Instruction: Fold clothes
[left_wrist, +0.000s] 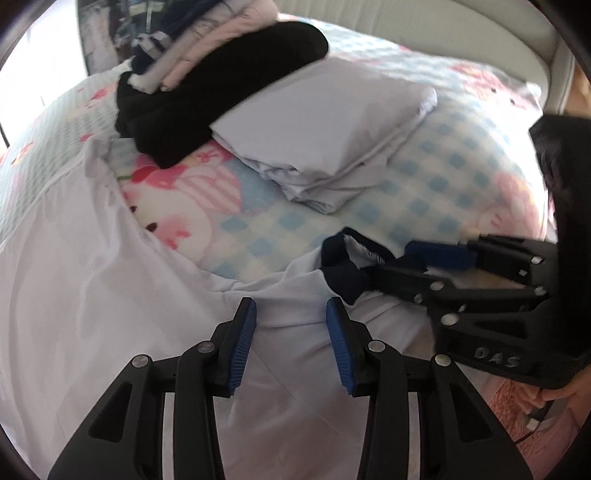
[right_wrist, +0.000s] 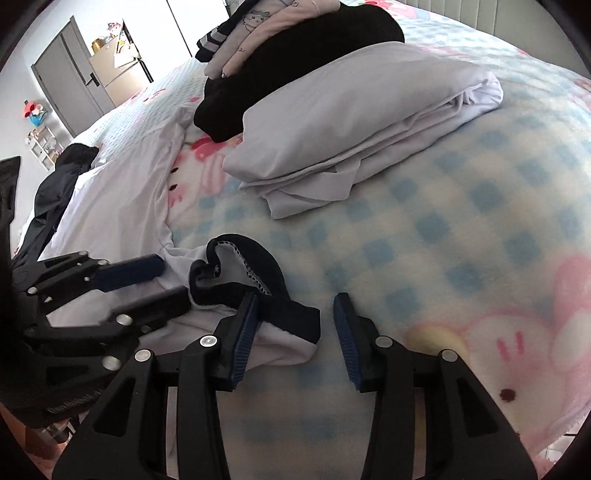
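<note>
A white shirt with a dark navy ribbed collar (left_wrist: 110, 280) lies spread across the near side of a fleecy blanket printed with blue checks and pink cartoon figures (left_wrist: 443, 177), its collar end towards the right and its body trailing off to the left. The left gripper (left_wrist: 291, 332) hovers over the shirt's white cloth just left of the collar, its blue-padded fingers (left_wrist: 243, 339) spread apart with cloth showing between them and nothing clamped. The right gripper (right_wrist: 295, 334) is at the collar: its fingers are also apart, the left pad (right_wrist: 245, 338) lying against the navy collar band (right_wrist: 291, 314), which sits between the two fingers, while the right pad stands over bare blanket. In the left wrist view the right gripper reaches in from the right with the collar at its fingertips. Farther back on the blanket rests a folded pale lavender-white garment (right_wrist: 351, 125), and just behind it, touching, a folded black garment (left_wrist: 221, 96) carrying a small stack of pink, white and navy-striped folded clothes (left_wrist: 192, 48).
</note>
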